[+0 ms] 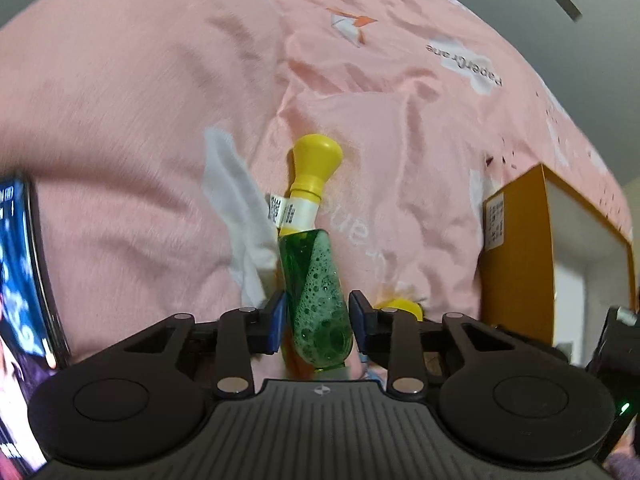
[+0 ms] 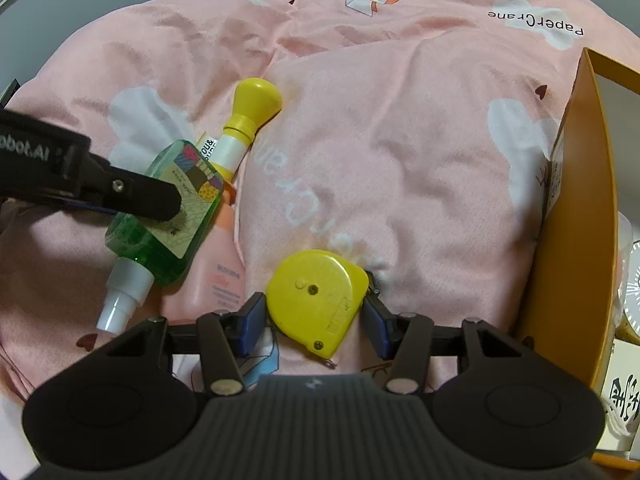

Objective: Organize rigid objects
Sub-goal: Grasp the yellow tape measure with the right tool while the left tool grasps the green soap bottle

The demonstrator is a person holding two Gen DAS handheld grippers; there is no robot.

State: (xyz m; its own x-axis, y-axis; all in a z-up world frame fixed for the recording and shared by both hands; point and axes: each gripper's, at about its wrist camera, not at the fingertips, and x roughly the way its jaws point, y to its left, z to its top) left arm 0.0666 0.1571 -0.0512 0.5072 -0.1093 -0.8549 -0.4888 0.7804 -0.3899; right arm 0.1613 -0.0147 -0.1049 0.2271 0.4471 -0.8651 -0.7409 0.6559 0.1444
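Pink quilt (image 2: 400,152) printed with white clouds and paper cranes, rumpled, filling both views. At far right, orange box (image 2: 576,216), open top, small items inside. Left gripper (image 1: 318,314) with fingers spread either side of green bottle (image 1: 320,292), edge-on between blue pads (image 1: 277,322); contact not clear, foam bubbles visible inside. From the right wrist view, same green bottle (image 2: 168,216) lying flat, white spray cap toward the near left, patterned label up, black finger (image 2: 132,196) across it. Just beyond it, yellow-capped tube (image 2: 244,124), pointing far right. Under and beside the bottle, pale pink bottle (image 2: 220,268). Right gripper (image 2: 312,320) spread around yellow tape measure (image 2: 316,296), resting on the quilt, pads close to both sides
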